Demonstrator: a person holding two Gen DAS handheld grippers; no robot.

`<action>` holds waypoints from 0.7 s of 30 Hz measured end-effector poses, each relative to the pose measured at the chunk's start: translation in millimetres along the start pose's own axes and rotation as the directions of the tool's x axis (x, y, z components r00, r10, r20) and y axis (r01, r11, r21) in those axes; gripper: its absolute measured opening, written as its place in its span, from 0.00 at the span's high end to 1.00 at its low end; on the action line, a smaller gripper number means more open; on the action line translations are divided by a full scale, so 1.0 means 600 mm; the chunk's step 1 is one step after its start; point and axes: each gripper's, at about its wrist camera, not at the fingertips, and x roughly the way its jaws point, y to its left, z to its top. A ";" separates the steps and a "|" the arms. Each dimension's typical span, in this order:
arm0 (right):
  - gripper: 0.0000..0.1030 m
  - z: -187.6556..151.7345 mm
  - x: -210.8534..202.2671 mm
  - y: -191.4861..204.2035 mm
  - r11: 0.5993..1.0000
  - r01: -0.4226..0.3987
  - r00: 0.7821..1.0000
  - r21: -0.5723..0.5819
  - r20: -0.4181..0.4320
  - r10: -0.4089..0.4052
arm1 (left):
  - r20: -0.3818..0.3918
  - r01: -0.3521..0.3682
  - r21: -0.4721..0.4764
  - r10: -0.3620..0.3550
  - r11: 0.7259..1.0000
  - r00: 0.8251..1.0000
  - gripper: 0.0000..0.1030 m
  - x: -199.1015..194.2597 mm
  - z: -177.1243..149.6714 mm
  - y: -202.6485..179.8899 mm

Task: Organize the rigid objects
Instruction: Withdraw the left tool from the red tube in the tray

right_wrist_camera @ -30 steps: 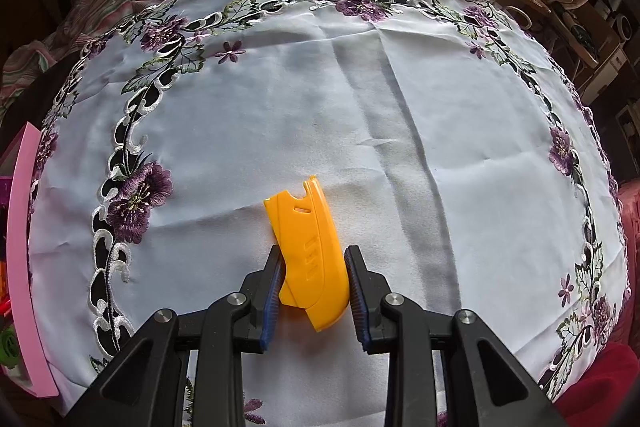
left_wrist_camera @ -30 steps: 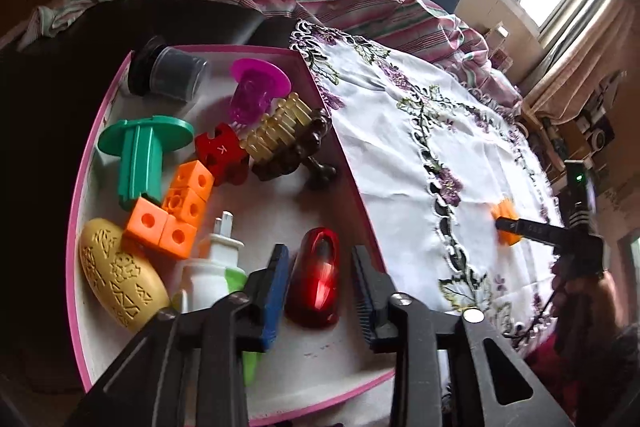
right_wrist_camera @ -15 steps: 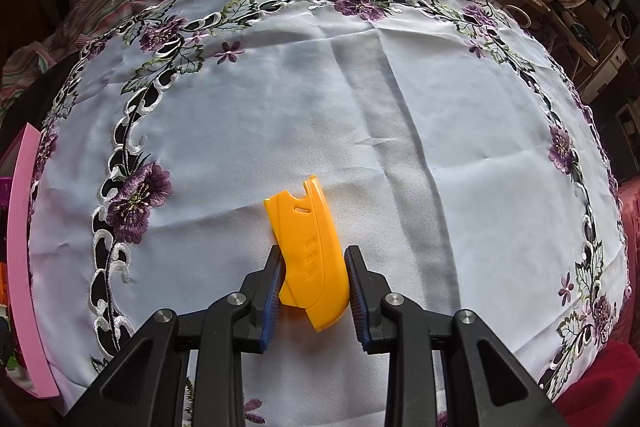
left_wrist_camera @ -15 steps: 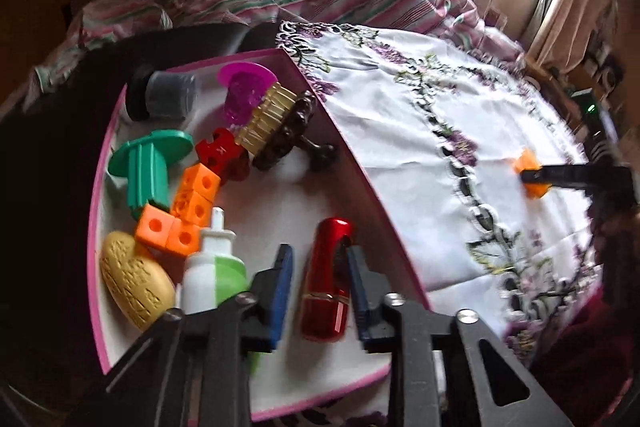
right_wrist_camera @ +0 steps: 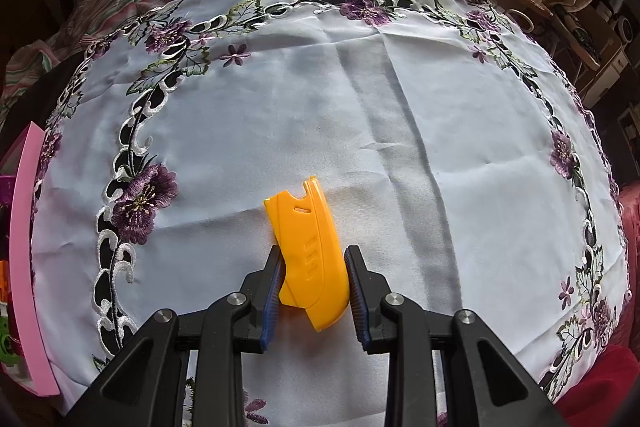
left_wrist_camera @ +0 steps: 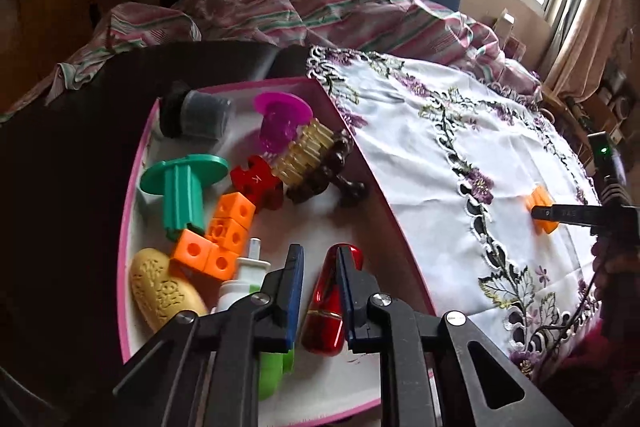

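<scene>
A glossy red case with a gold band (left_wrist_camera: 324, 307) lies in the pink-rimmed white tray (left_wrist_camera: 304, 223), near its front right. My left gripper (left_wrist_camera: 319, 251) has its jaws closing on that case, which sits between the blue pads with its far end showing past the right fingertip. On the embroidered white tablecloth (right_wrist_camera: 360, 107) to the right rests an orange plastic piece (right_wrist_camera: 308, 227). My right gripper (right_wrist_camera: 313, 253) is shut on the rear half of that orange piece, pointing steeply down. The left wrist view also shows the orange piece (left_wrist_camera: 538, 195) pinched far right.
The tray also holds a green stamp-like toy (left_wrist_camera: 180, 195), joined orange cubes (left_wrist_camera: 224, 239), a yellow oval (left_wrist_camera: 160, 291), a white and green bottle (left_wrist_camera: 248, 283), a red block (left_wrist_camera: 258, 183) and a dark cup (left_wrist_camera: 200, 115). Striped fabric (left_wrist_camera: 320, 15) is heaped behind the table.
The left jaws have narrowed from wide apart to tight around the red case, and the left view has tilted and rolled a little. The right gripper and orange piece have not moved.
</scene>
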 end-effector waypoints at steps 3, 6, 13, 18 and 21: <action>0.71 -0.001 0.001 0.002 1.000 -0.001 1.000 -0.006 -0.001 0.001 | 0.017 -0.001 -0.001 0.001 1.000 1.000 0.83 -0.015 -0.001 0.001; 0.71 -0.001 0.002 0.004 1.000 -0.004 1.000 -0.012 -0.004 0.004 | 0.034 -0.002 -0.005 0.002 1.000 0.999 0.82 -0.030 -0.003 0.004; 0.71 -0.005 0.002 0.017 0.999 -0.024 1.000 -0.046 -0.004 0.023 | 0.059 -0.012 -0.016 0.012 1.000 0.998 0.82 -0.053 -0.007 0.016; 0.71 -0.008 -0.001 0.033 0.994 -0.063 0.998 -0.086 -0.001 0.063 | 0.068 -0.024 -0.034 0.026 0.999 0.997 0.82 -0.063 -0.010 0.028; 0.71 -0.011 0.001 0.042 0.992 -0.072 0.997 -0.108 -0.009 0.071 | 0.071 -0.031 -0.045 0.034 0.999 0.997 0.82 -0.067 -0.012 0.038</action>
